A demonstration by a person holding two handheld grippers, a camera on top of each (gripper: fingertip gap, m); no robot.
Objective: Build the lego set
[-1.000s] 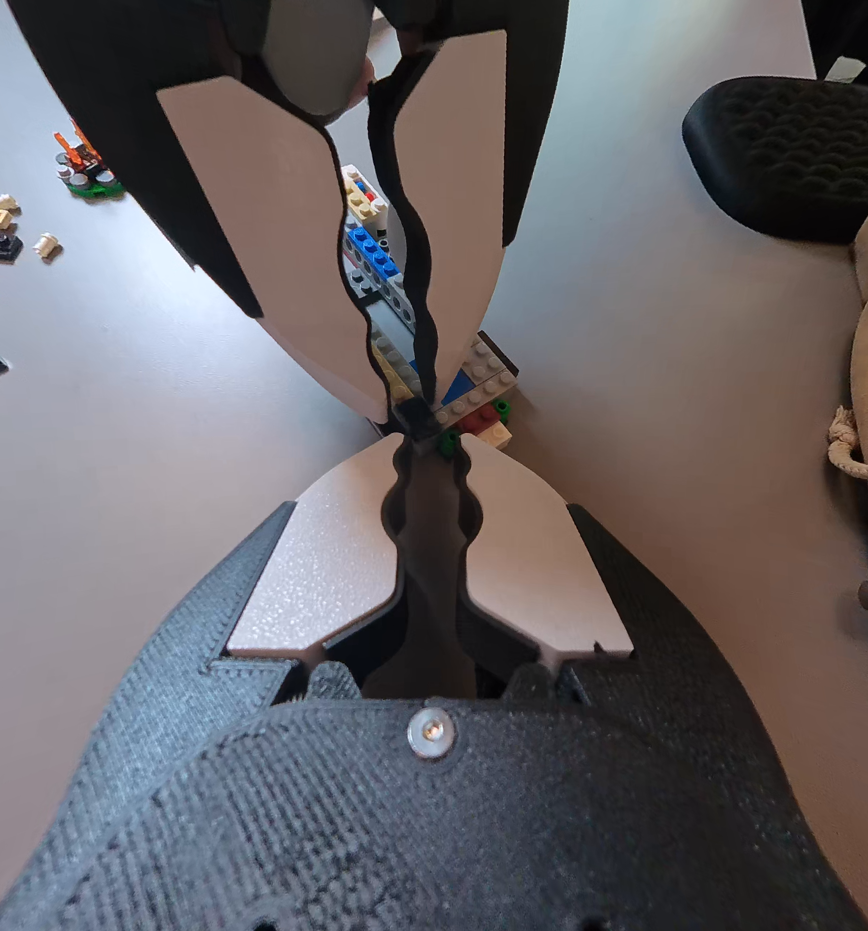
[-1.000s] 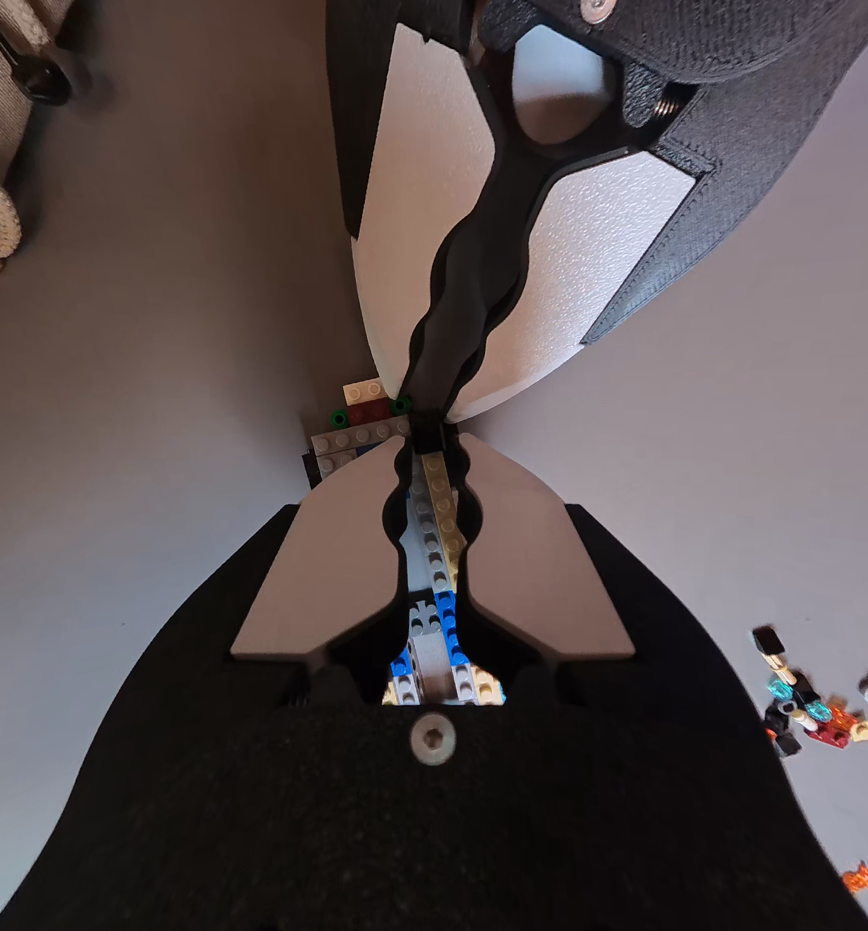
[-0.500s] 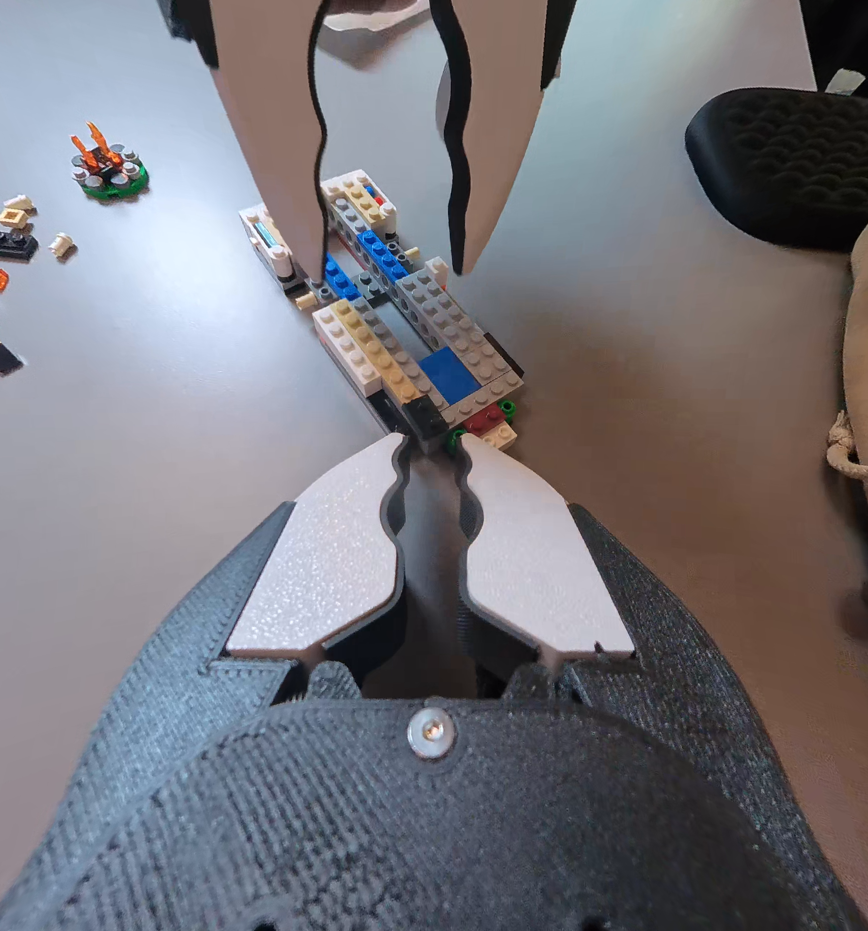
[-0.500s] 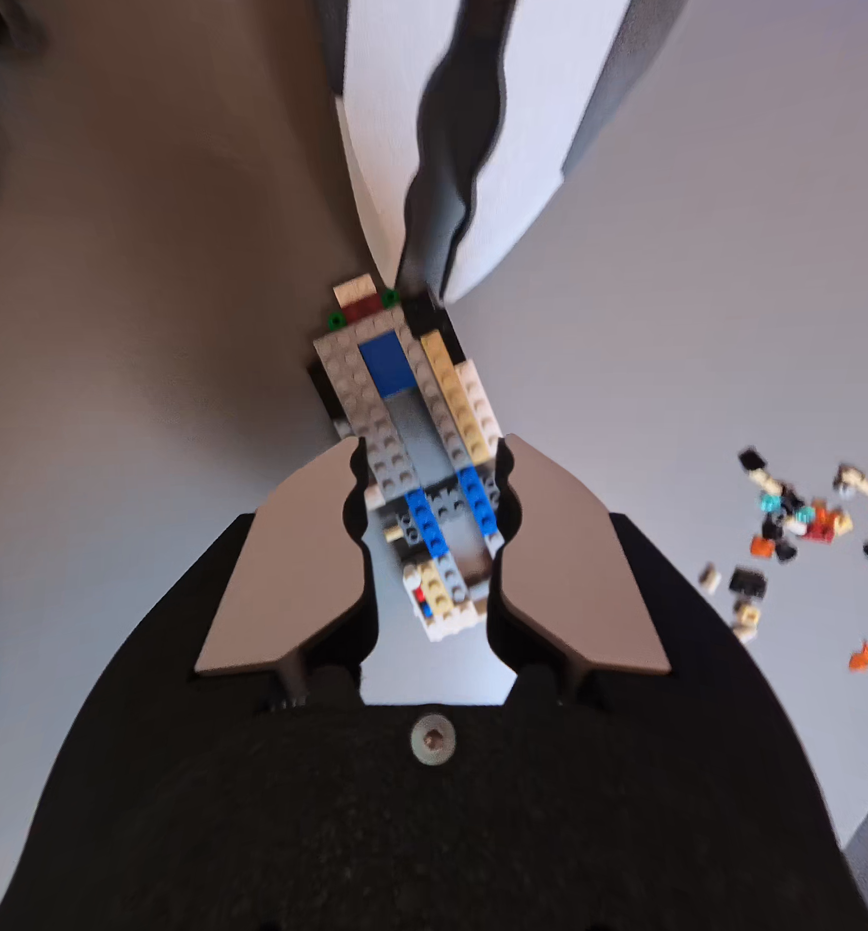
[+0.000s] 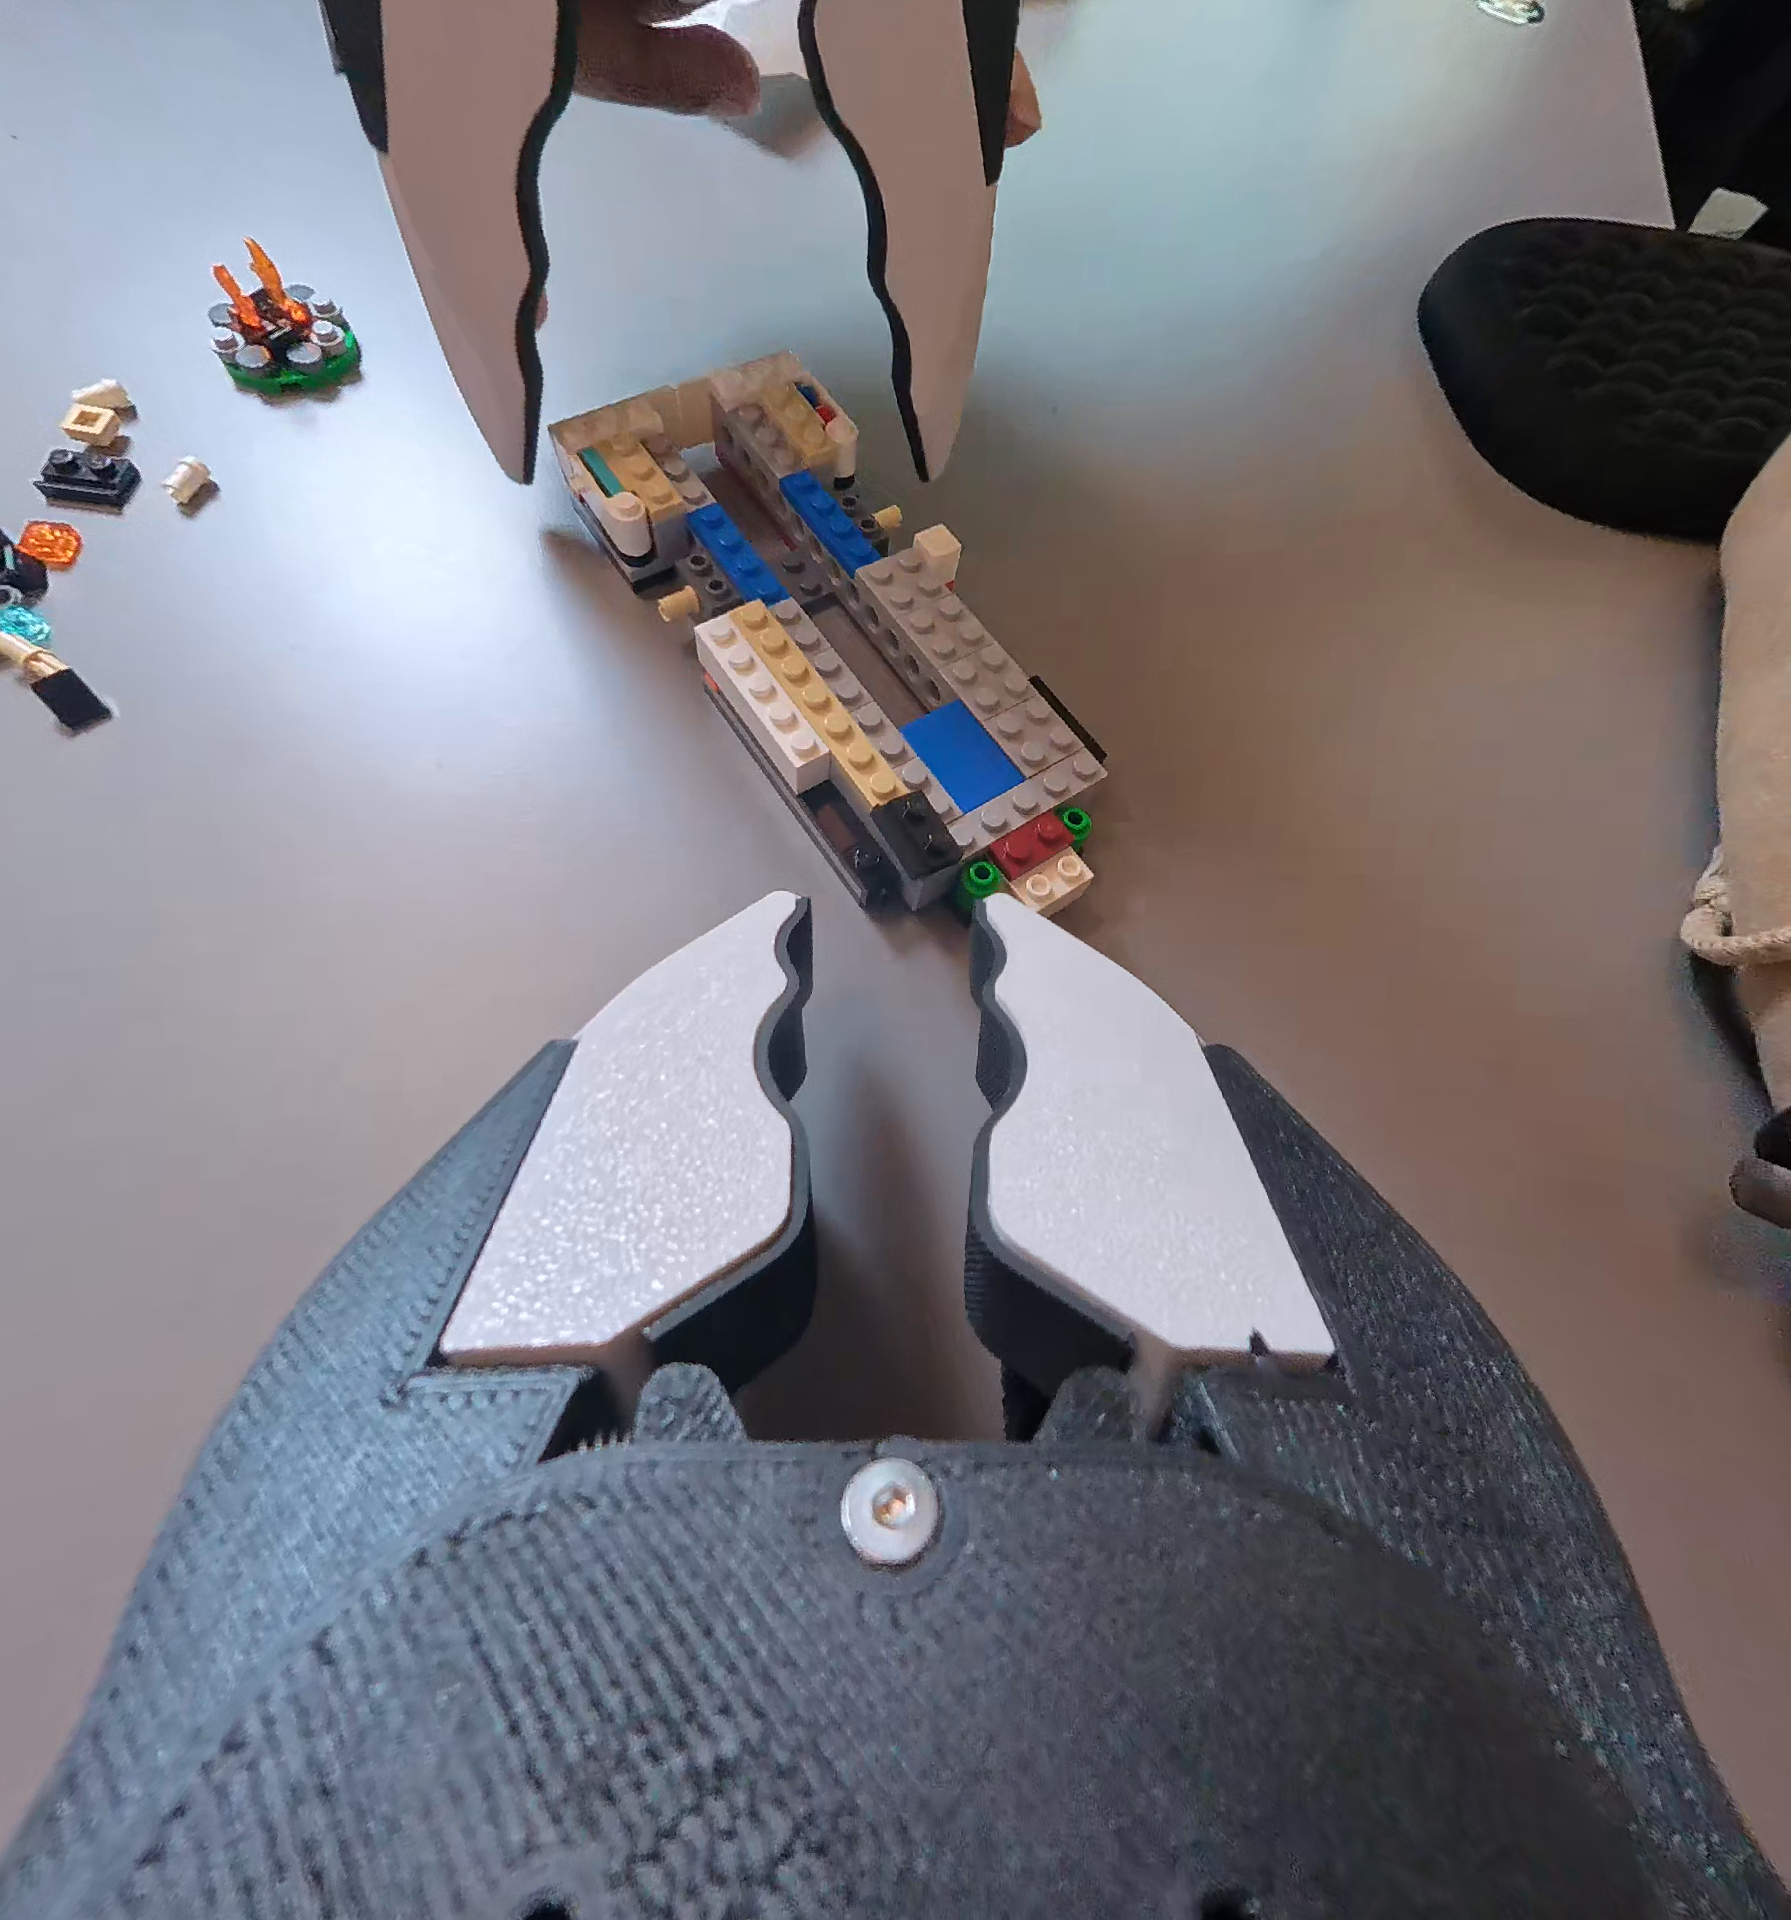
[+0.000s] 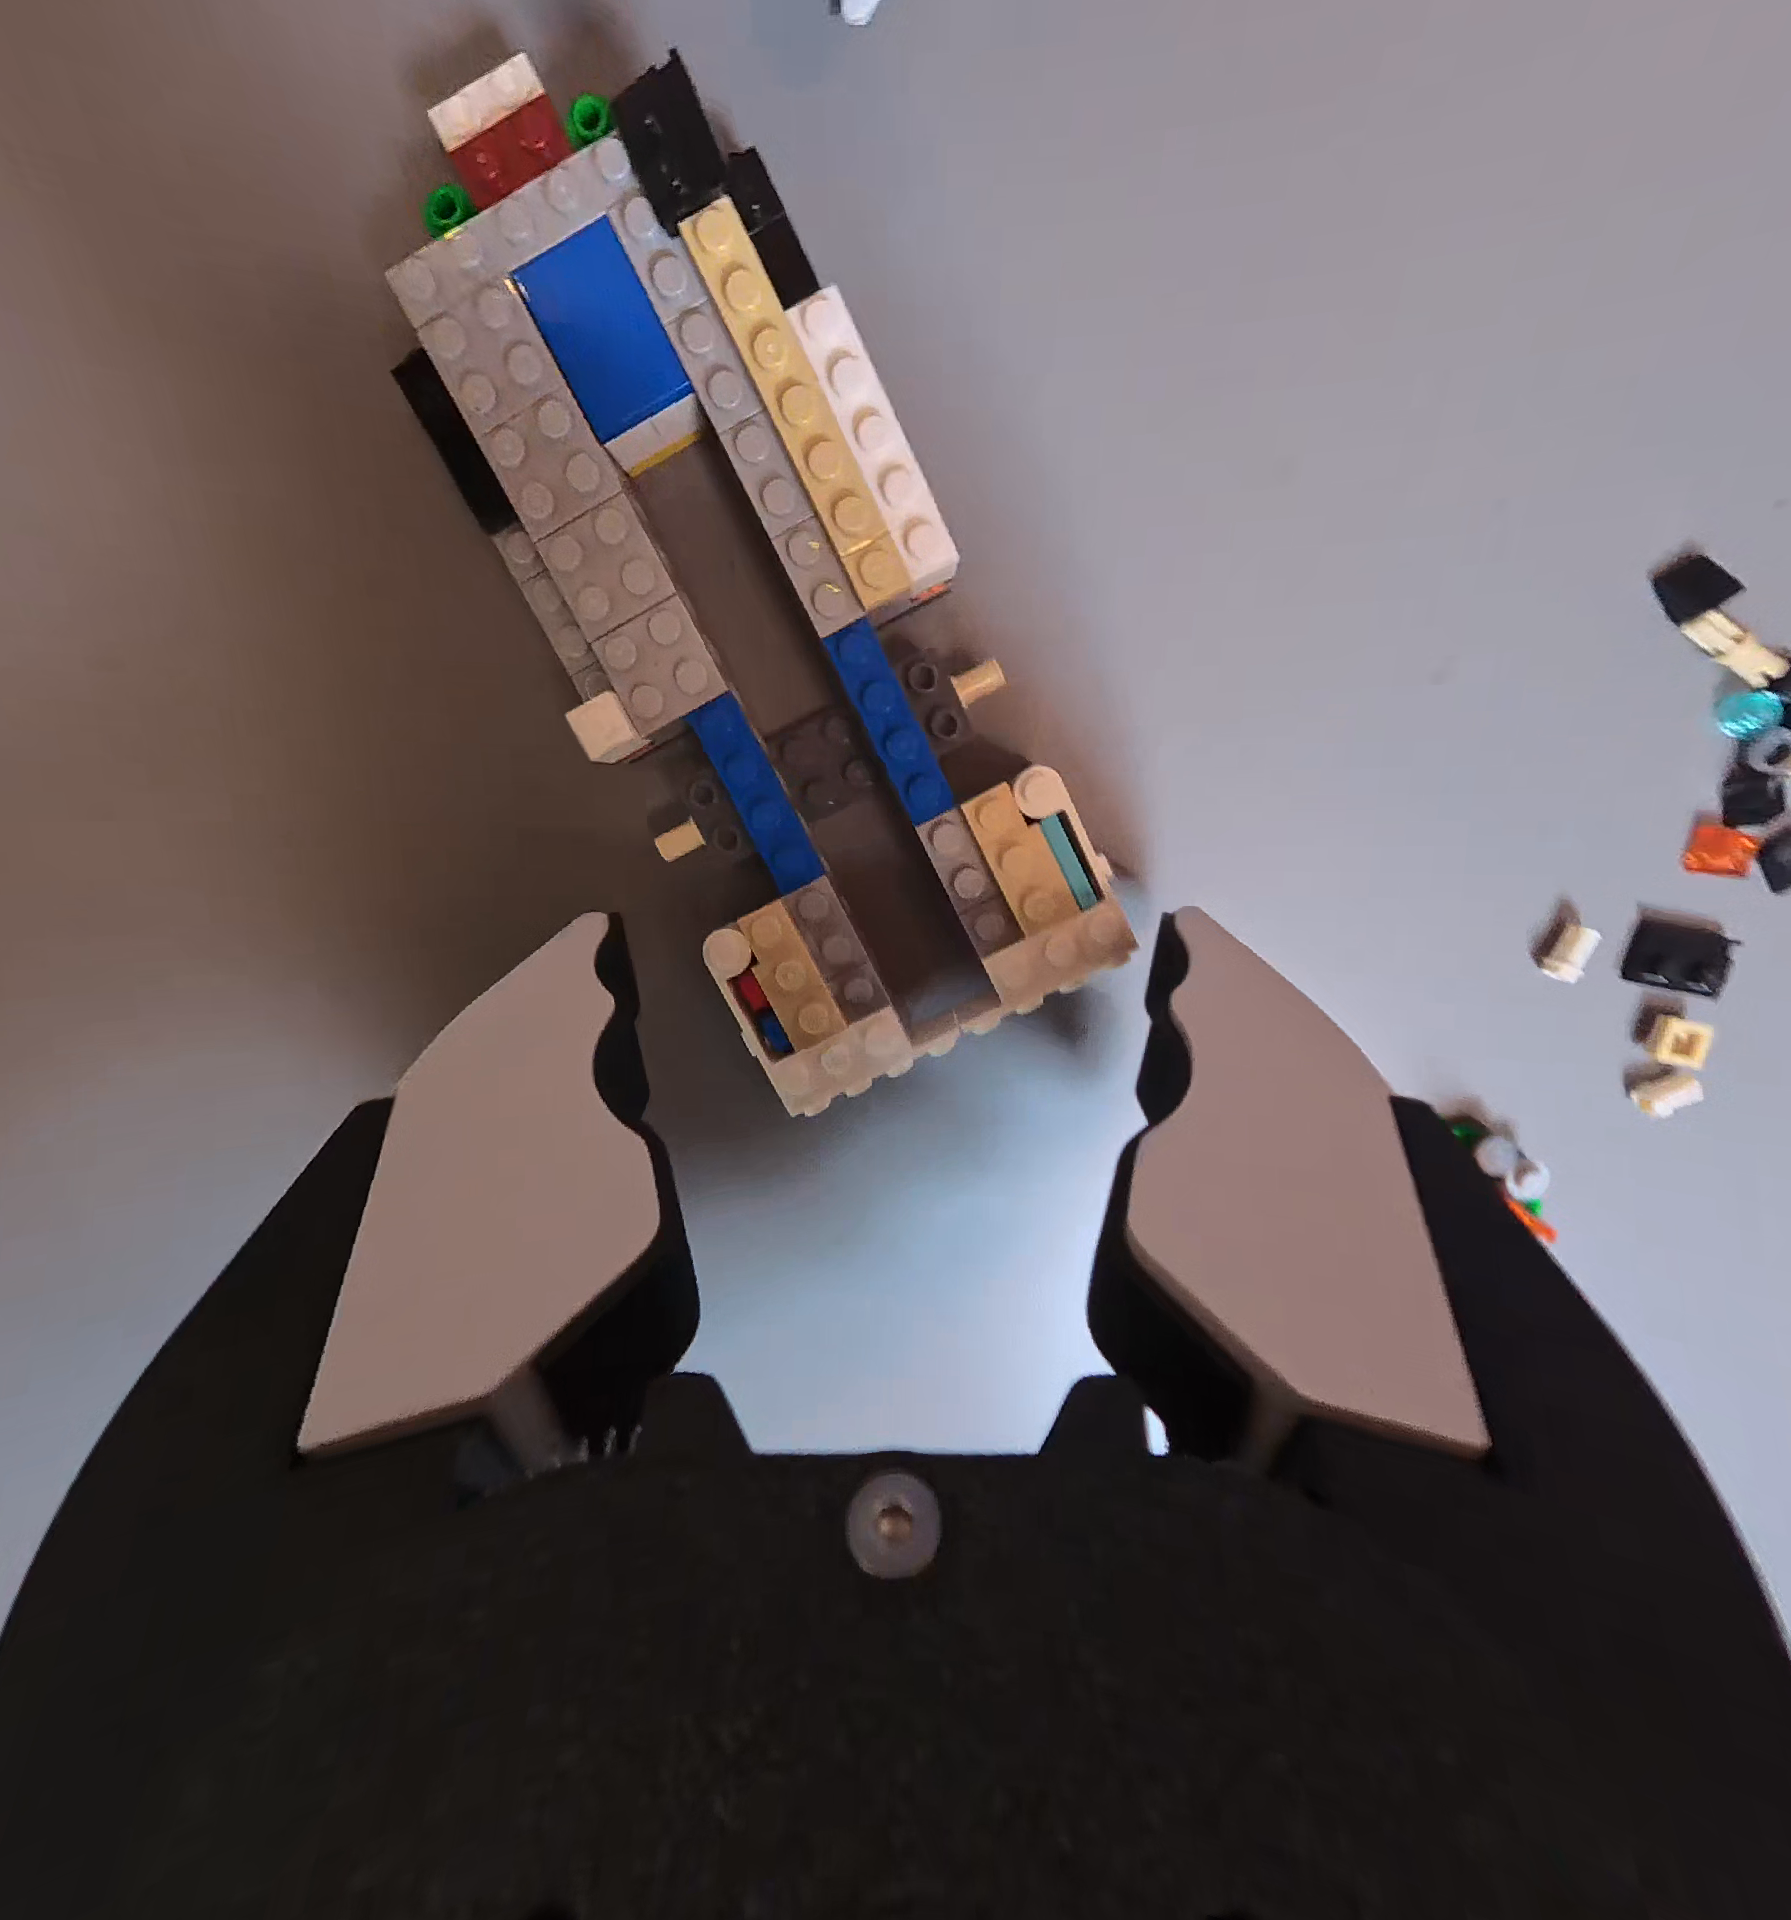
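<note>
Brick-built model (image 5: 829, 644), long grey, blue and tan chassis, lies flat on grey counter (image 5: 351, 1039), unheld. Left gripper (image 5: 889, 914) part-open at black-and-green end, tips just short of bricks, nothing grasped. Right gripper (image 6: 886, 935) spread wide above opposite white end, pads clear of bricks. Loose pieces (image 5: 29, 582) scattered aside. A second ago both grippers nearly closed at black end; now released.

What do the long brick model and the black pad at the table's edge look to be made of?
Brick model: hard moulded plastic, fairly glossy, judging by its studs and crisp edges. Black pad: seemingly soft foam or rubber, matte, with an embossed scale pattern; exact material unclear.
</note>
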